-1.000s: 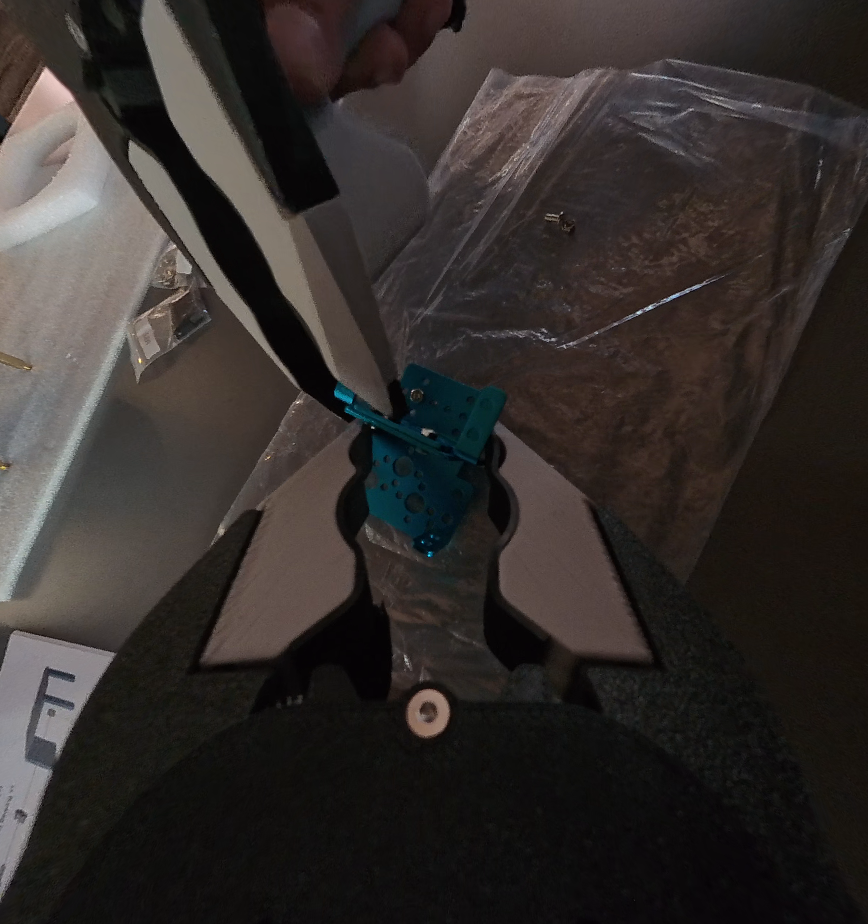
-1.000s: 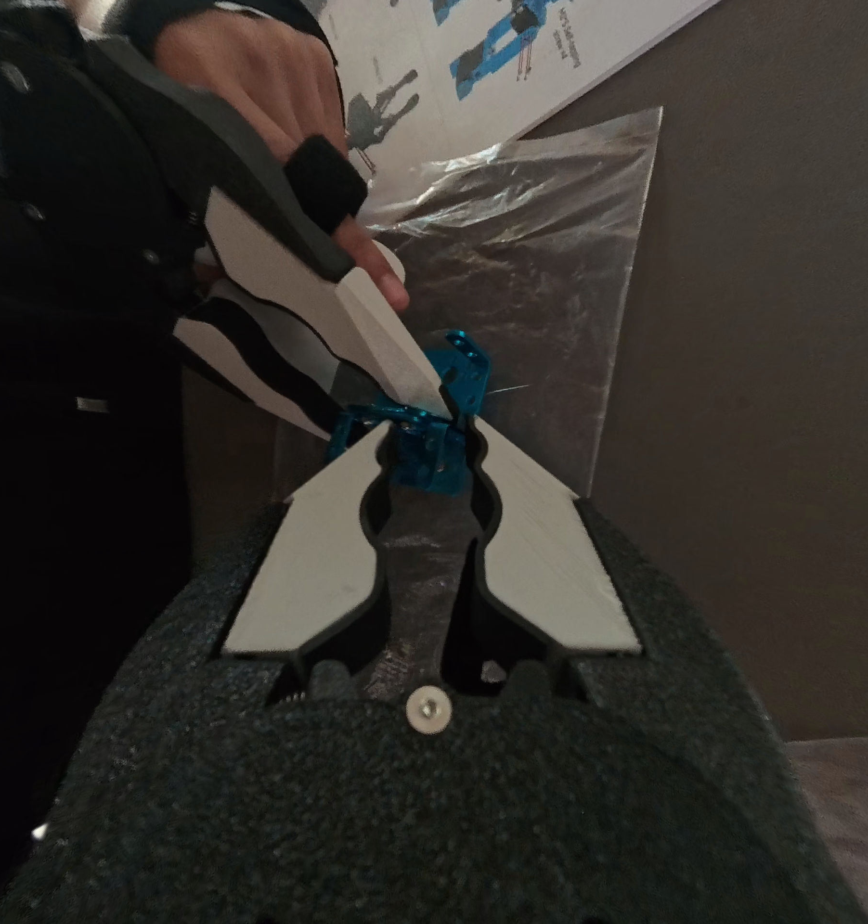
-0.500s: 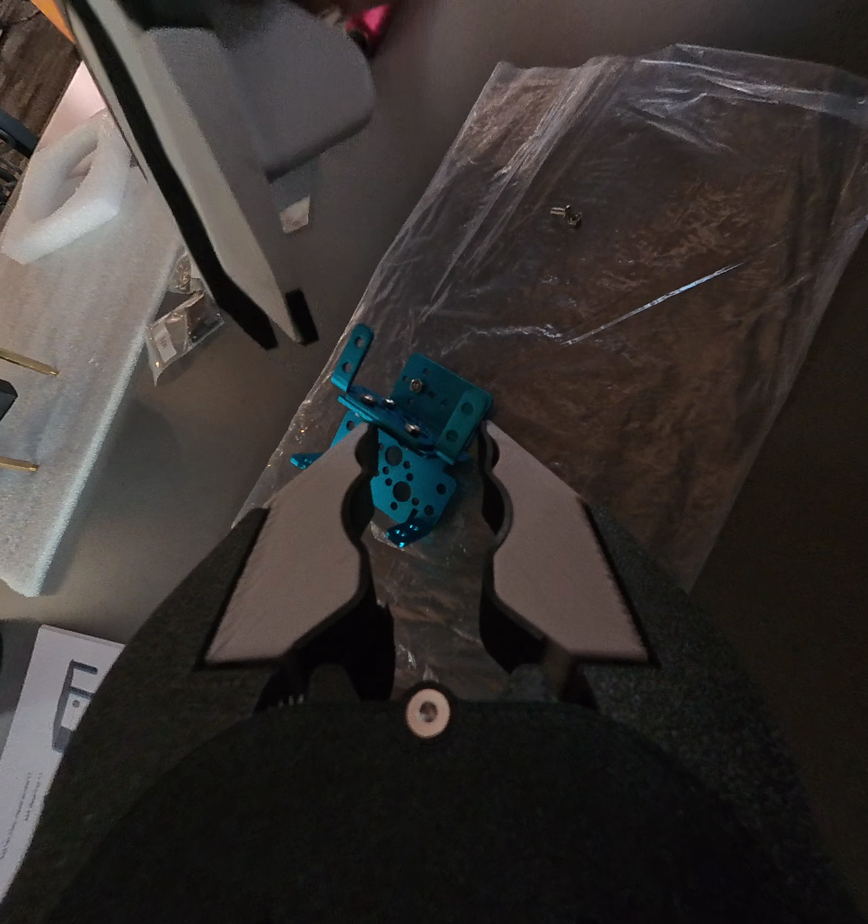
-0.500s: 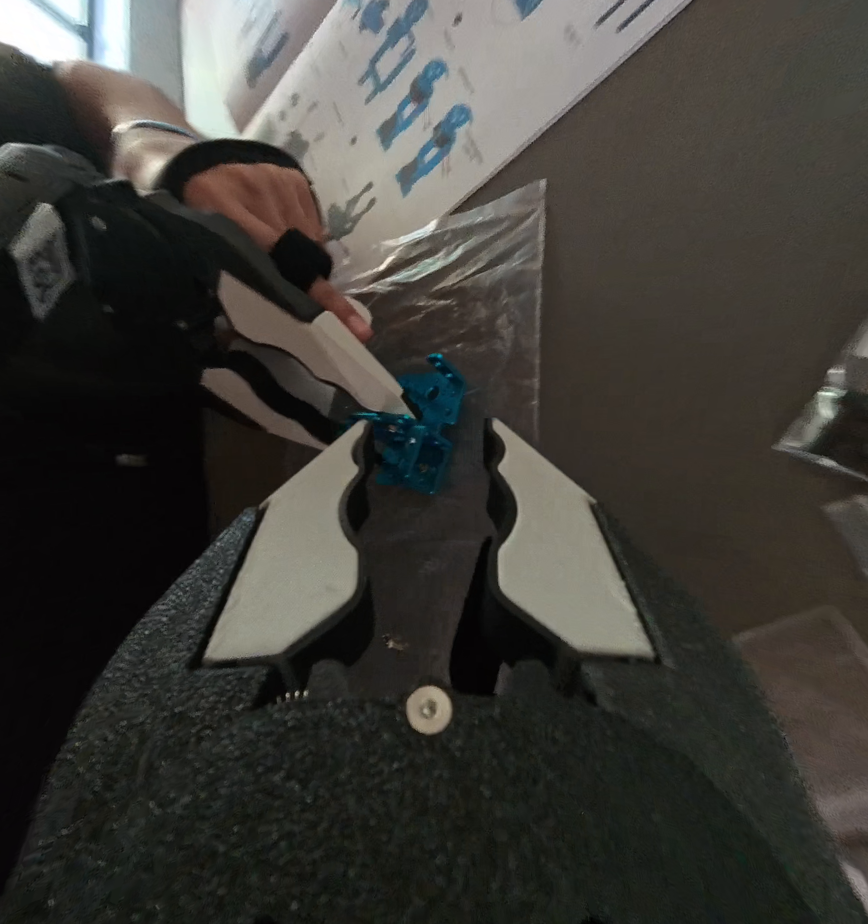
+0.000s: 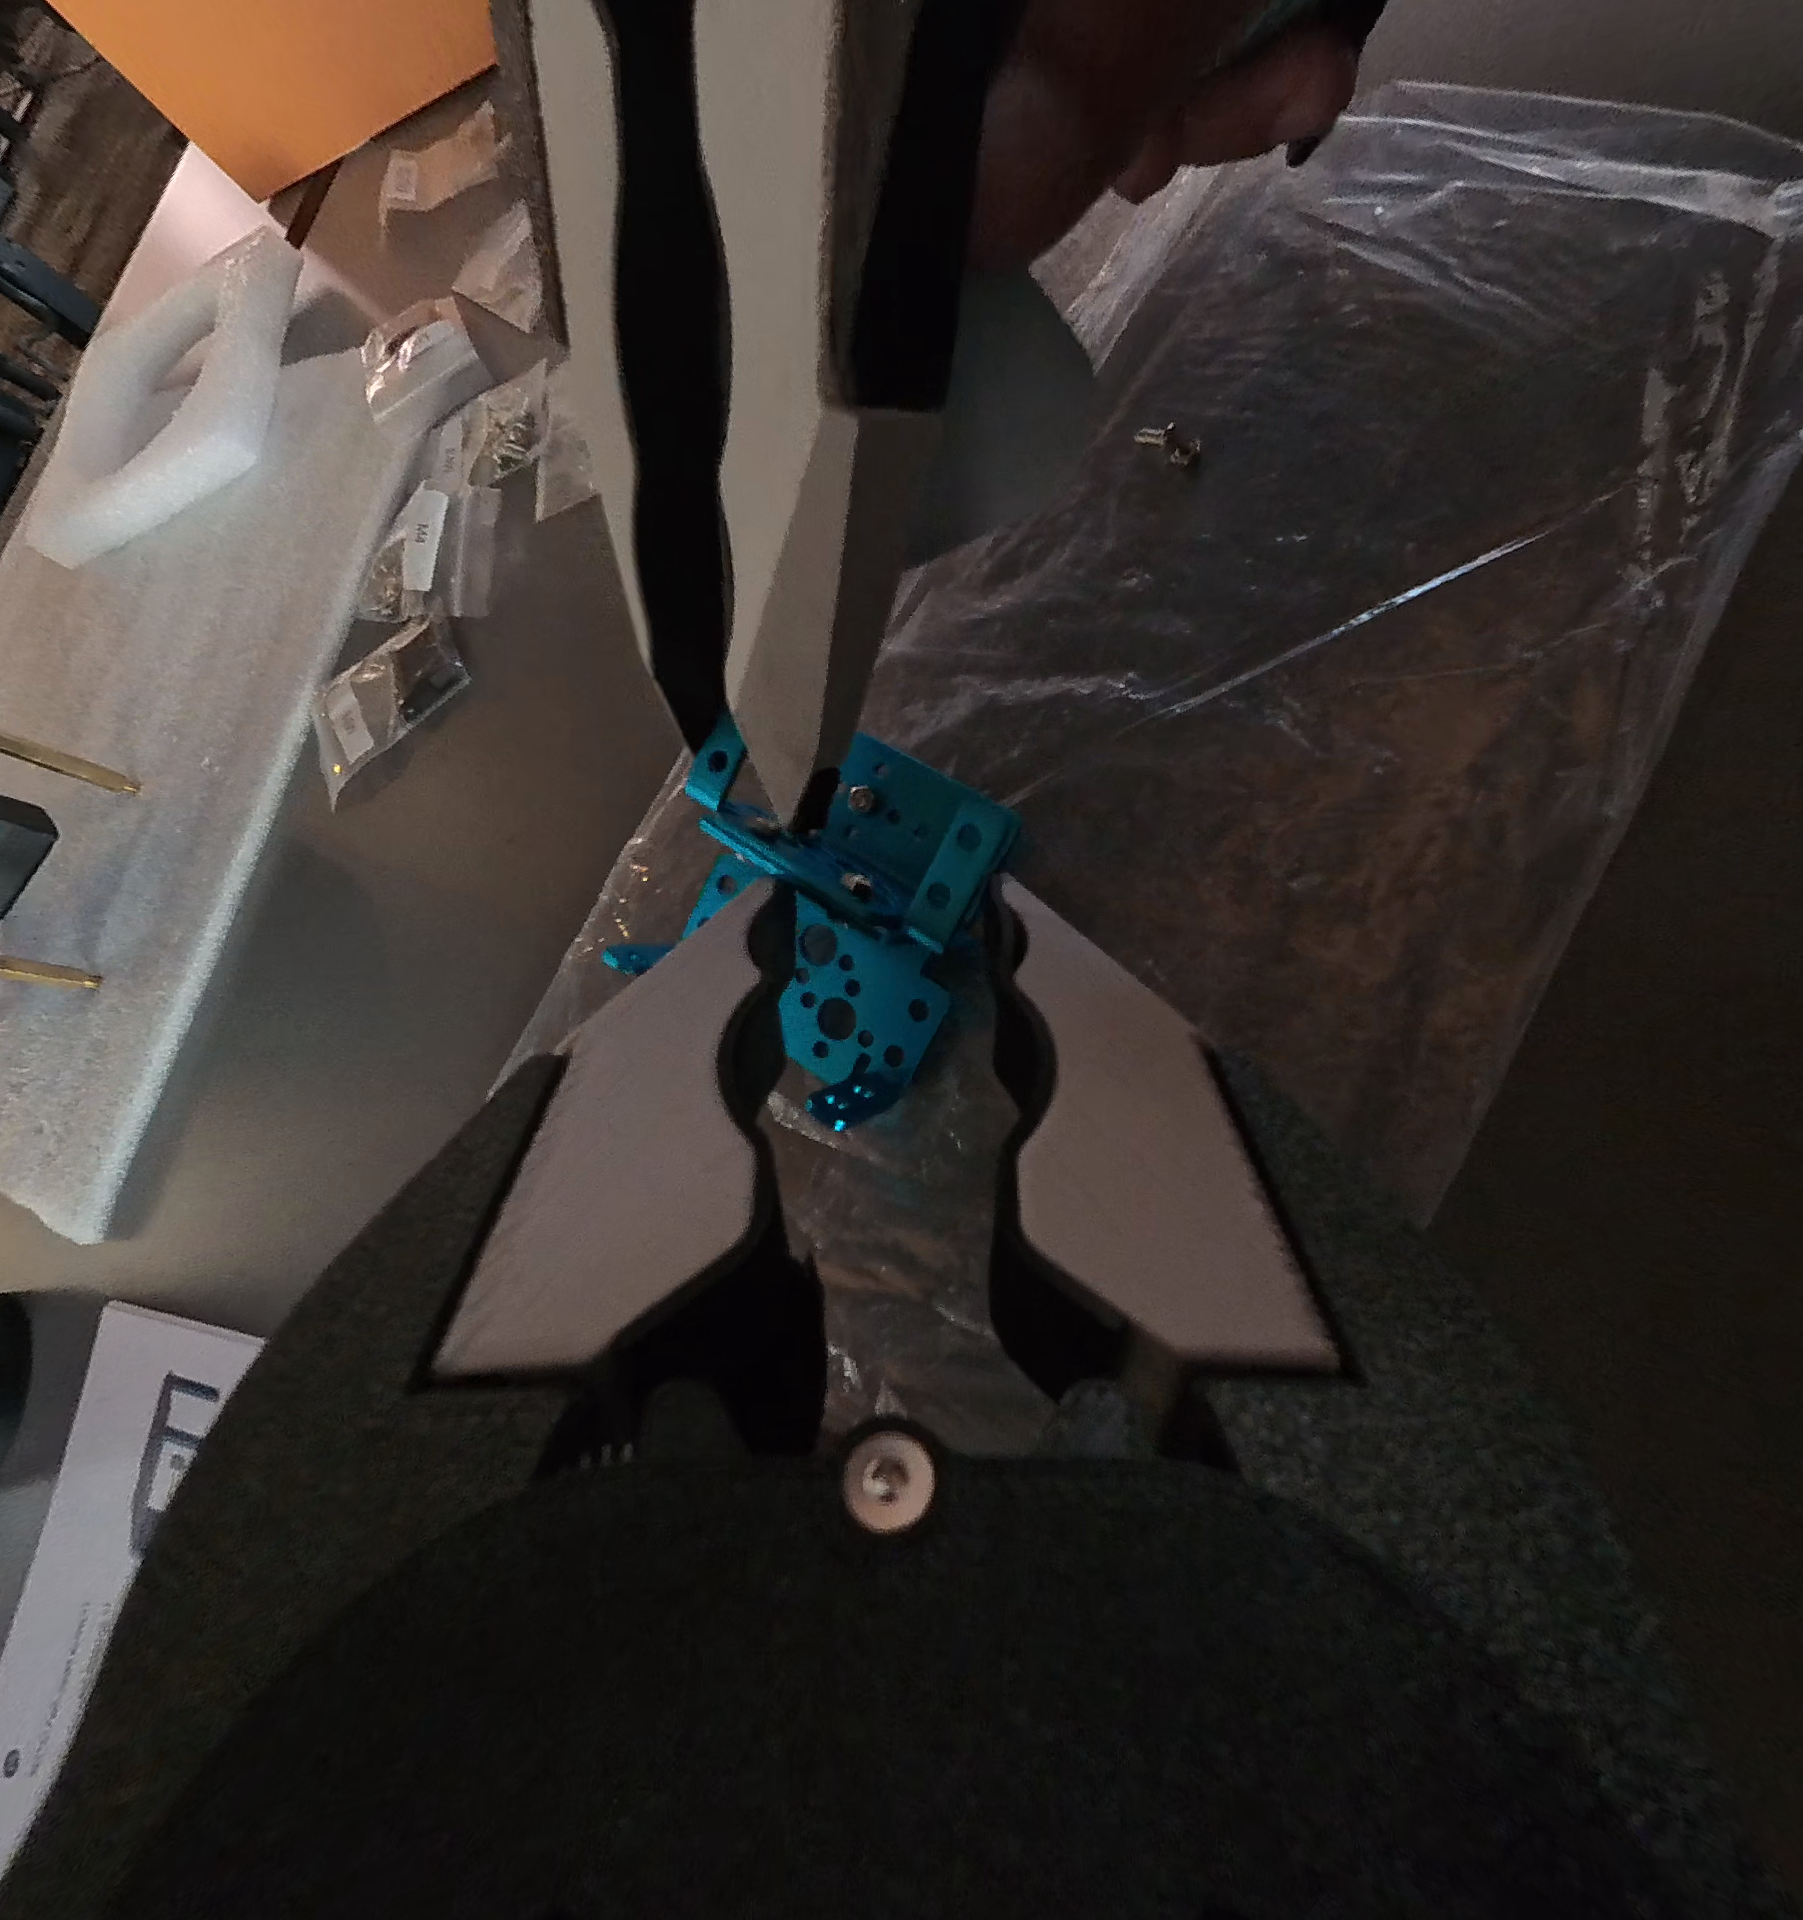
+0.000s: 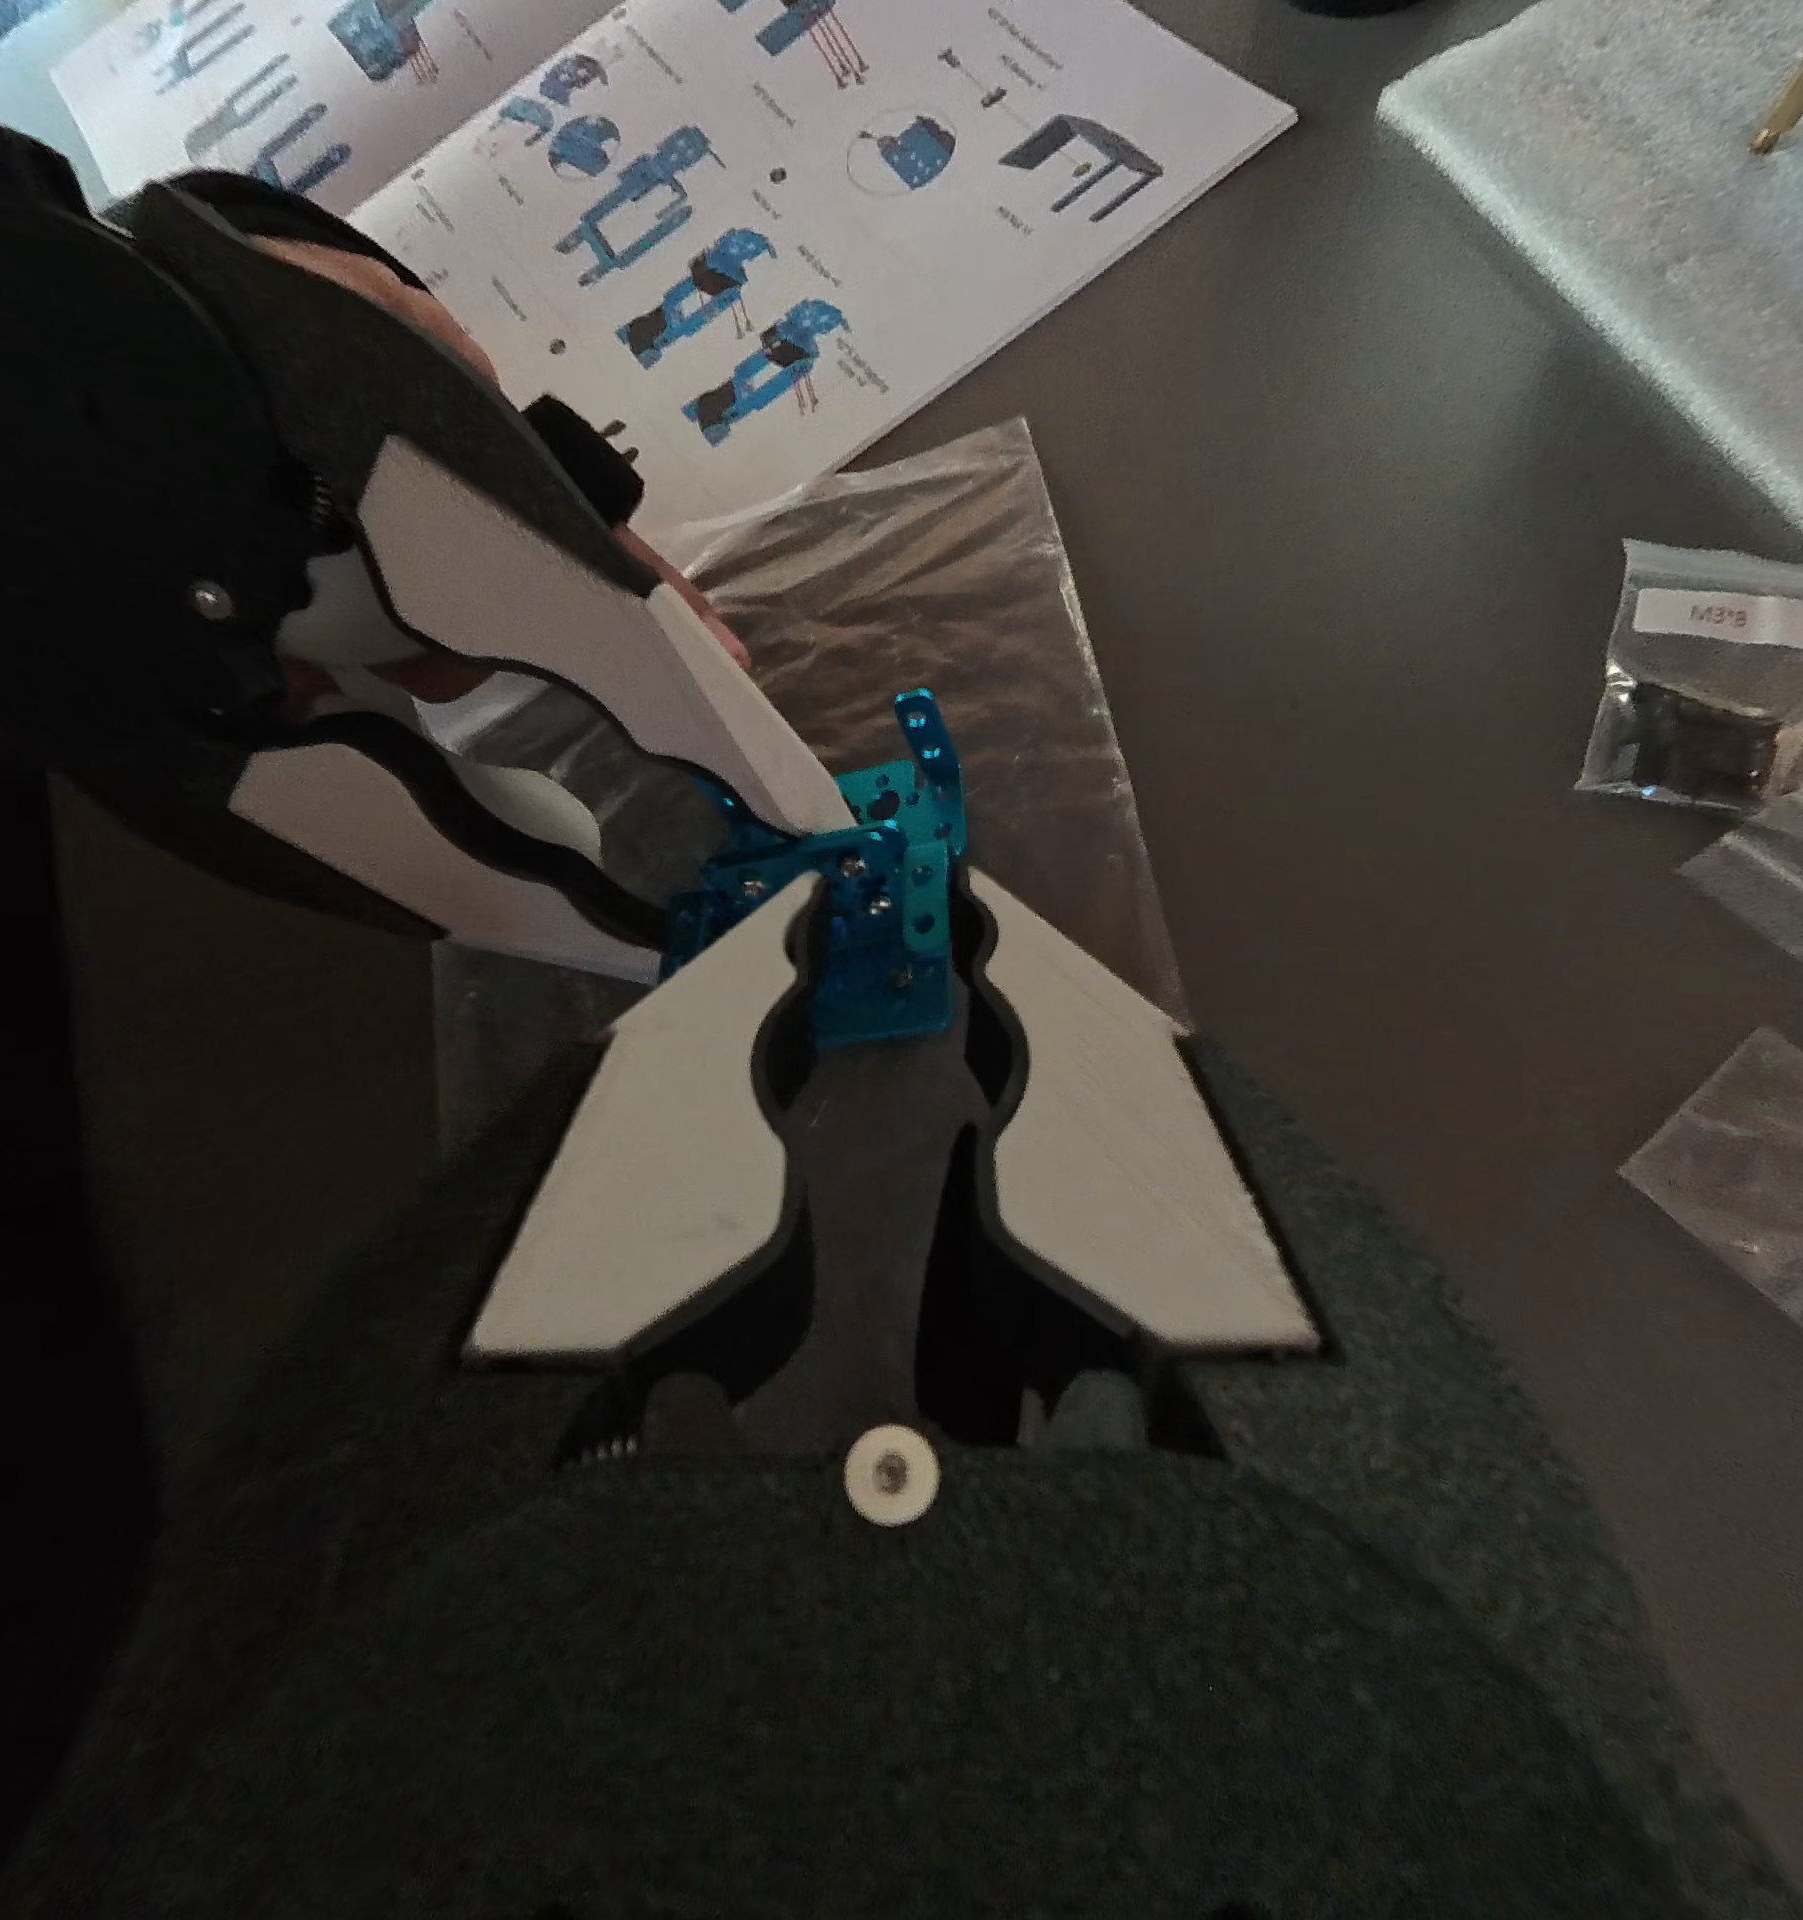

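A blue metal bracket assembly (image 5: 861,935) with many holes and small screws is held just above a clear plastic bag (image 5: 1344,644). My left gripper (image 5: 876,914) is shut on it, one fingertip on each side of its perforated plate. My right gripper (image 5: 767,758) comes down from the top of the left wrist view and pinches the assembly's upper edge next to a small upright tab. In the right wrist view my right gripper (image 6: 892,894) is shut on the blue assembly (image 6: 886,966). My left gripper (image 6: 751,873) reaches in from the left and touches the same part.
Two loose screws (image 5: 1167,442) lie on the plastic bag. A white foam sheet (image 5: 149,831) with brass rods (image 5: 66,769) and small hardware bags (image 5: 409,582) lies to the left. A printed instruction sheet (image 6: 668,156) lies behind. A bag of black parts (image 6: 1707,686) lies to the right. My left and right fingertips are right by each other.
Half a second ago my right gripper was open and lifted away from the assembly. It has come back down and shut on the top. The left gripper kept its hold.
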Tool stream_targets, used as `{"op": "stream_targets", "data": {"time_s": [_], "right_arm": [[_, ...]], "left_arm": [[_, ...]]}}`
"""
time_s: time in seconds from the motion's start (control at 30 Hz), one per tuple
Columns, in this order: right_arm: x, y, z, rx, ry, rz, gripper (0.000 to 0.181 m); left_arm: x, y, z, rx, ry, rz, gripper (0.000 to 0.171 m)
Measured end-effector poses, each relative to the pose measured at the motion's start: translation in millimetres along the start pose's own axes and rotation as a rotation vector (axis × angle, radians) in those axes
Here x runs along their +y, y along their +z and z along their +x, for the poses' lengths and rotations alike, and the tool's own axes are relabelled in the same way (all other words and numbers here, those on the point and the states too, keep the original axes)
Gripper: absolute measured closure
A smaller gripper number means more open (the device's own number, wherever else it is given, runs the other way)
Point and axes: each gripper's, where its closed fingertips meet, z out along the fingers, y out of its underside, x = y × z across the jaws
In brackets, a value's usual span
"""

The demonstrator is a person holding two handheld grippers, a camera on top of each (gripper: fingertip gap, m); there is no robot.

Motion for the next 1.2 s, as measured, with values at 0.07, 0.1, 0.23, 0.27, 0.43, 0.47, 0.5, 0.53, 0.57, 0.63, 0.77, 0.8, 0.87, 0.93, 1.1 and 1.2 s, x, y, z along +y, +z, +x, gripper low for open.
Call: {"op": "stream_targets", "data": {"time_s": [0.07,0.1,0.23,0.27,0.43,0.47,0.5,0.53,0.57,0.63,0.77,0.8,0.87,0.93,1.1,1.2], "right_arm": [[0,-1,1,0.027,-0.030,0.003,0.166],[-2,-2,0,0.024,-0.035,0.007,0.167],[-2,0,-2,0.016,-0.025,-0.005,0.161],[-1,1,-2,0.019,-0.029,-0.010,0.160],[-2,3,-2,0.000,0.020,-0.024,0.161],[-2,3,-3,-0.024,0.055,-0.022,0.162],[-2,3,-3,-0.053,0.092,-0.015,0.162],[-3,3,-4,-0.088,0.135,-0.005,0.163],[-4,3,-5,-0.124,0.176,0.006,0.164],[-4,1,-5,-0.174,0.220,0.022,0.166],[-2,-1,-14,-0.225,0.196,0.006,0.147],[-2,0,-14,-0.216,0.194,0.002,0.147],[-1,2,-9,-0.167,0.170,-0.012,0.156],[0,3,-5,-0.124,0.143,-0.025,0.164],[-5,3,-5,-0.226,0.308,0.008,0.170],[-7,3,-4,-0.295,0.413,0.047,0.176]], "left_arm": [[0,0,1,0.005,-0.001,0.000,0.137],[0,0,0,0.002,-0.001,0.000,0.137],[0,0,0,0.005,-0.007,-0.002,0.136],[0,0,0,0.006,-0.009,-0.002,0.136],[0,-1,0,0.009,-0.011,-0.001,0.137],[1,-1,0,0.009,-0.012,-0.001,0.137],[1,-1,0,0.009,-0.013,-0.002,0.137],[1,-1,0,0.010,-0.014,-0.002,0.137],[1,-1,0,0.011,-0.015,-0.002,0.137],[0,-1,1,0.009,-0.010,-0.001,0.137],[0,-1,1,0.008,-0.007,-0.001,0.136],[0,-1,1,0.010,-0.011,-0.001,0.136],[0,-1,1,0.010,-0.012,-0.001,0.136],[0,-1,0,0.006,-0.008,-0.001,0.136],[2,-1,-3,-0.016,0.001,-0.006,0.136],[3,-1,-5,-0.022,0.002,-0.008,0.136]]}}
